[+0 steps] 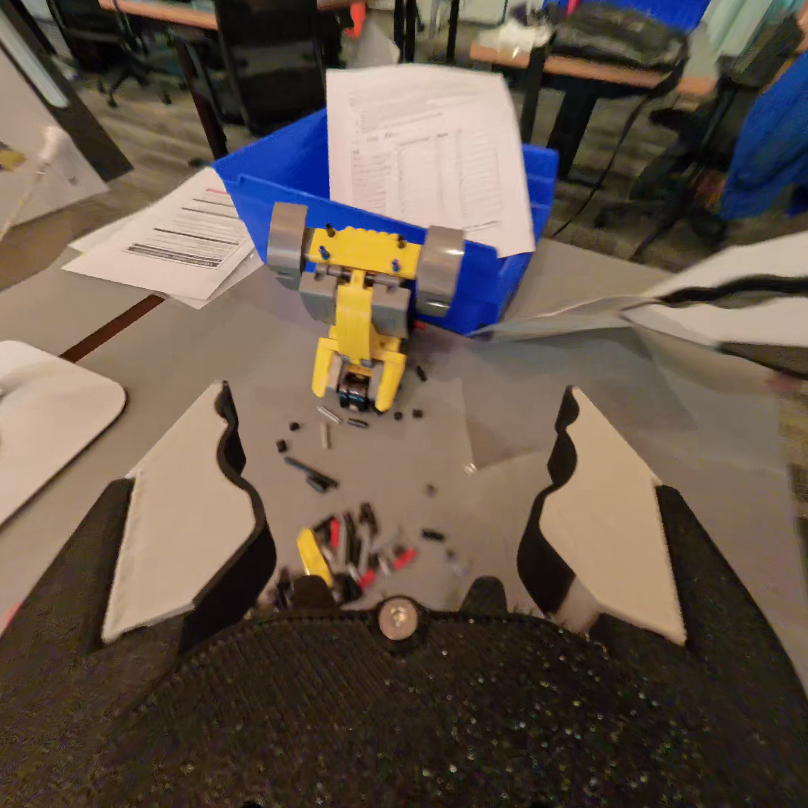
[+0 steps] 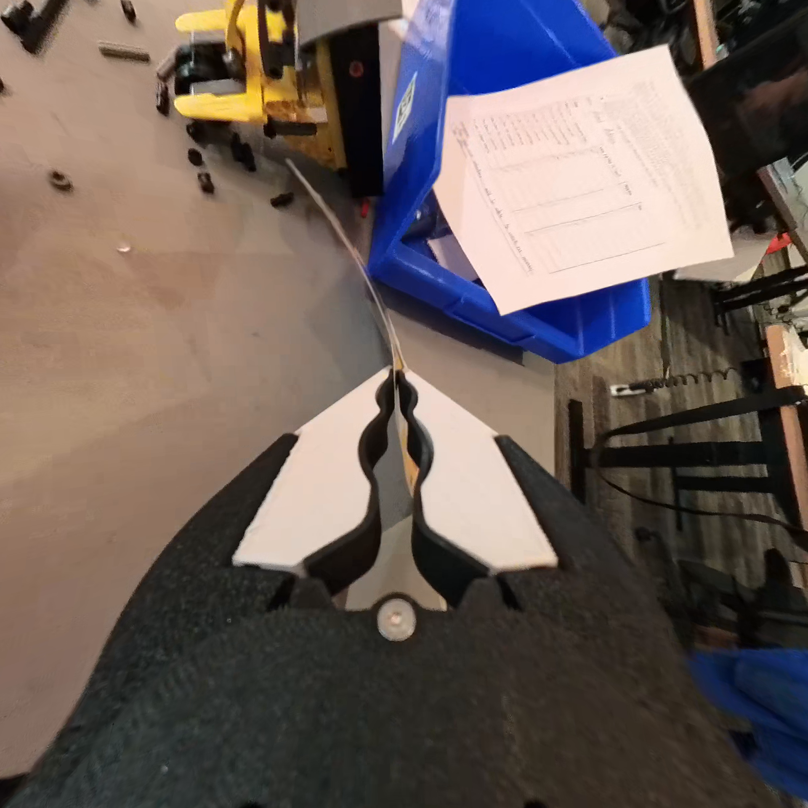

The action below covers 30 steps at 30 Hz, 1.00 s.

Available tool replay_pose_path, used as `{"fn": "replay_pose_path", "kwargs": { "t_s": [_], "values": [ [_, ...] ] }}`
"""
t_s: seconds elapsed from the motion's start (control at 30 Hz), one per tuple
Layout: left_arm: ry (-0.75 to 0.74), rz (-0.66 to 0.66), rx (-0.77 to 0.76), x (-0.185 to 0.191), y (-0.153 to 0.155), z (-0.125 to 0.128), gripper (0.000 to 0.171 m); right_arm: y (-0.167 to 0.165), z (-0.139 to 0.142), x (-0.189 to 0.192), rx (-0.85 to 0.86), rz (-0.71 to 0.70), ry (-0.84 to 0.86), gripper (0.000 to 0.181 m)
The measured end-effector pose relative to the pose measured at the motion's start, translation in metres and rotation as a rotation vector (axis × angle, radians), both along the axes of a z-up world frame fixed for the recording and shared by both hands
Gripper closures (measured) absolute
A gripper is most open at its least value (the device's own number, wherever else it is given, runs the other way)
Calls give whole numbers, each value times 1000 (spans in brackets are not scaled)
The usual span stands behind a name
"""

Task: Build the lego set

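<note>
**Plastic sheet pinched in my right gripper, left gripper wide over the loose parts**

Plastic sheet (image 2: 345,236), thin and clear, runs edge-on from my right gripper (image 2: 397,376) toward the toy and the bin. My right fingers are pressed together on its near edge, with the sheet caught between the black wavy pads (image 2: 371,441) right at the tips. In the left wrist view the same sheet (image 1: 546,315) lifts off the grey table (image 1: 153,350) at the right, rising toward my right gripper (image 1: 717,288), which shows there only as a blur.

My left gripper (image 1: 395,406) holds nothing. Its fingers stand far apart, hovering above the table and touching none of the parts I can see. Between them lies a heap of small pieces (image 1: 354,555), black, grey, red and one yellow, with more black pins (image 1: 325,430) strewn toward the toy.

Just ahead is a yellow and grey toy vehicle (image 1: 356,301), tipped up on its nose with its grey wheels (image 1: 286,240) leaning against a blue bin (image 1: 280,175). A printed paper (image 1: 419,144) stands in the bin and sticks out above its rim. More papers (image 1: 175,245) lie flat on the table to the left of the bin, and a white pad (image 1: 52,415) sits at the left edge.
</note>
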<state>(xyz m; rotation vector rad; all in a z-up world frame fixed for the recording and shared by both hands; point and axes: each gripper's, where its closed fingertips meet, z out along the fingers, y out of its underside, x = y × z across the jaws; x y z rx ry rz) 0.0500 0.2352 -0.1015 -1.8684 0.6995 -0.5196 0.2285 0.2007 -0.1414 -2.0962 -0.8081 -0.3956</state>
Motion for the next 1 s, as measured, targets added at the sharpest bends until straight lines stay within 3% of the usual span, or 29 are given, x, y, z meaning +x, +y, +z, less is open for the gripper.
{"fn": "replay_pose_path", "kwargs": {
  "t_s": [0.13, 0.23, 0.5, 0.57, 0.6, 1.0],
  "values": [
    [143, 21, -46, 16, 76, -39, 38, -1, 3, -8, 65, 78, 136, 181],
    [130, -19, -55, 33, 101, -52, 41, -4, 1, -6, 67, 107, 211, 181],
    [24, -130, -107, 62, 109, -60, 45, -3, -3, 28, 75, 83, 297, 181],
    [1, -123, -97, 61, 113, -57, 63, -3, -4, 32, 79, 73, 301, 181],
    [-24, -148, -90, 63, 112, -54, 87, -3, -4, 35, 84, 68, 299, 181],
    [-54, -37, -5, 33, 133, -38, 91, -1, 7, 45, 127, 35, 296, 181]
  ]
}}
